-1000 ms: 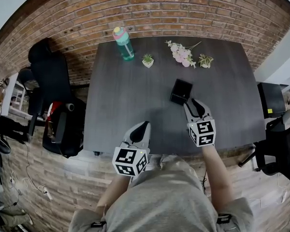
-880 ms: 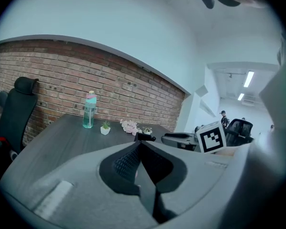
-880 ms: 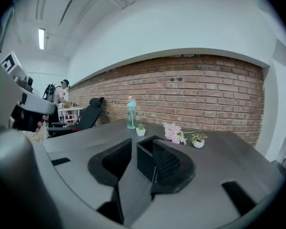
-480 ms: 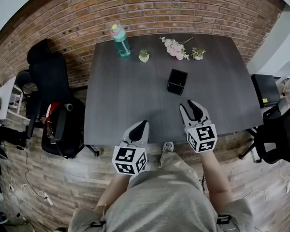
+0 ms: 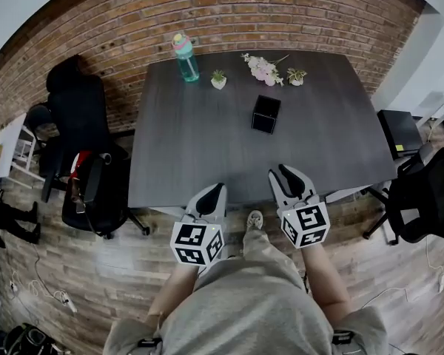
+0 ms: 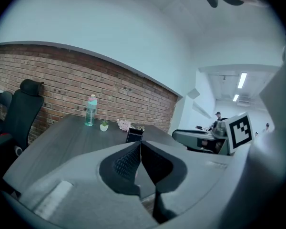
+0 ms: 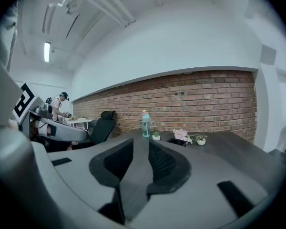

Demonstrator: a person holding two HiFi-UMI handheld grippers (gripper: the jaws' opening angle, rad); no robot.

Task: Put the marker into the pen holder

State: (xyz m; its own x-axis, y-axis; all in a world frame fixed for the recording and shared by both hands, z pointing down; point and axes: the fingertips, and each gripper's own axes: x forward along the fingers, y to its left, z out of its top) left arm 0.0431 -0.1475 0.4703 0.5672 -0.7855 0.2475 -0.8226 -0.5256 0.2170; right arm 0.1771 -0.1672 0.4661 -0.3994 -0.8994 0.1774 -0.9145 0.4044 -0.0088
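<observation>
**Both grippers hovering at the near table edge**

The person is holding both grippers side by side, pointing nearly level.

- Left gripper [image 5: 220,188]: jaws meeting at the tips, empty.
- Right gripper [image 5: 278,173]: jaws apart, just closing slightly, nothing between.

The black pen holder [image 5: 266,114] is standing upright mid-table [image 5: 192,146], well ahead. A water bottle [image 5: 184,56] and pink flowers [image 5: 262,68] are lining the far edge. Marker position and heading: cannot tell.

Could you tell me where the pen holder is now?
Head view: the pen holder stands on the table, slightly right of centre, below the flowers.
</observation>
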